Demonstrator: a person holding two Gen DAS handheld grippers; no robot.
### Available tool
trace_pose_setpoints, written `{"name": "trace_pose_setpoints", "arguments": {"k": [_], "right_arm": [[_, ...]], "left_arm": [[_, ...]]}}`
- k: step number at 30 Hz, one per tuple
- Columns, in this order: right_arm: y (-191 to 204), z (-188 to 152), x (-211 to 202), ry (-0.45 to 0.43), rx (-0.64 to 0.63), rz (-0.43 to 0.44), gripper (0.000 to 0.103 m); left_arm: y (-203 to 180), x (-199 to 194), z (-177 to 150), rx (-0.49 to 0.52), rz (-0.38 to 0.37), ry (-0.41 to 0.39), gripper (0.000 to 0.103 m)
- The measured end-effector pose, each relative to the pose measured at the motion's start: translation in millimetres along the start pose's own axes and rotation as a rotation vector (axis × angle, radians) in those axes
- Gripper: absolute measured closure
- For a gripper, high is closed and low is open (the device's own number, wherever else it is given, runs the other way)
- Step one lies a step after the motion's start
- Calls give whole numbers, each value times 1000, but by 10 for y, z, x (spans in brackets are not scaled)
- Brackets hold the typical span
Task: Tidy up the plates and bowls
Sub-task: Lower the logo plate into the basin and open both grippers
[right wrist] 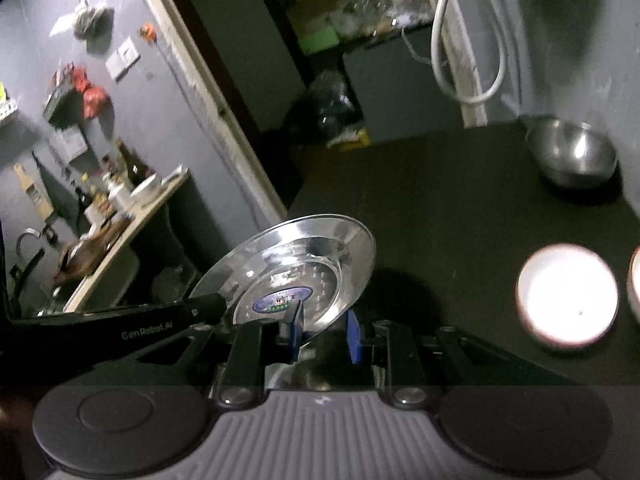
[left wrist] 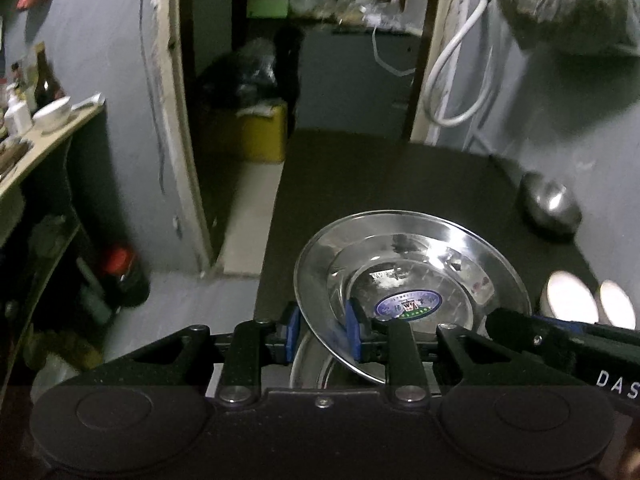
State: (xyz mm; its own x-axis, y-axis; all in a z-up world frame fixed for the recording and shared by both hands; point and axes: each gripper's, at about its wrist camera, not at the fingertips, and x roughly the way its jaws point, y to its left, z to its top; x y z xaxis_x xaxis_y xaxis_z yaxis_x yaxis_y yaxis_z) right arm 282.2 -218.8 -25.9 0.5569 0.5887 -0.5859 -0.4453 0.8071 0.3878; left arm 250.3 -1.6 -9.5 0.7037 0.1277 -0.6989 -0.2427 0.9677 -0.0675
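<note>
A shiny steel plate (left wrist: 420, 264) with a blue oval sticker is held tilted above the dark table (left wrist: 380, 176). My left gripper (left wrist: 322, 330) is shut on the plate's near-left rim. My right gripper (right wrist: 324, 330) is shut on the same plate (right wrist: 296, 268) at its near-right rim. Another steel dish (left wrist: 316, 364) lies under the plate, mostly hidden. A steel bowl (right wrist: 572, 156) stands at the table's far right, also in the left wrist view (left wrist: 550, 208). Two white bowls (right wrist: 568, 296) stand at the right.
A doorway (left wrist: 280, 80) opens beyond the table's far left edge, with a yellow box (left wrist: 260, 132) on the floor. A shelf (left wrist: 48, 136) with bottles and a white bowl stands at the left. White cable (left wrist: 460, 80) hangs on the far wall.
</note>
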Motion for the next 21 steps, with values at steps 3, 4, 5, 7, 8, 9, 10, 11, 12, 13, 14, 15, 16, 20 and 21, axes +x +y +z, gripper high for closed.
{"name": "trace_pose_setpoints", "arguments": {"k": [3,4,5,7,8,9,10,11,12,13,14,15,16,20,21], "right_arm": [[40,-110,-4,40,-16,7,77],[51,-145,-12,49,-20,9,77],[59,-170,-20,57,-23,12,77],[55,-207,-30,71,-25,14,77],[53,-221,-36,77,-25,13,77],[47,-230,-36,81,-25,11,77],[40,-242,-46,84,-24,9,77],[36,-235,-46,86,-23,6,77],[24,-244,-56,89,-20,4,77],[4,-258,-64,93,-18,1,77],[-6,-257,-53,96,-15,-2,77],[-13,-262,-51,101,-13,-4,77],[-23,-273,-51,105,-10,-6,77],[-49,-308,-51,117,-6,-4,76],[-49,-309,-51,118,-8,-3,76]], "left_arm": [[47,-24,-133,4,19,23,76],[49,-25,-154,8,24,28,75],[50,-24,-186,14,28,35,75],[53,-25,-239,18,31,49,74],[50,-14,-251,18,31,54,74],[43,-10,-268,19,30,58,74],[34,-8,-285,22,29,62,74],[22,3,-287,25,28,65,73],[11,11,-295,29,26,68,73],[-3,16,-306,33,24,72,73],[-16,22,-318,38,23,76,73],[-32,31,-325,42,22,80,73],[-45,40,-333,44,23,84,73],[-88,59,-352,65,33,89,72],[-95,61,-353,66,37,89,72]]}}
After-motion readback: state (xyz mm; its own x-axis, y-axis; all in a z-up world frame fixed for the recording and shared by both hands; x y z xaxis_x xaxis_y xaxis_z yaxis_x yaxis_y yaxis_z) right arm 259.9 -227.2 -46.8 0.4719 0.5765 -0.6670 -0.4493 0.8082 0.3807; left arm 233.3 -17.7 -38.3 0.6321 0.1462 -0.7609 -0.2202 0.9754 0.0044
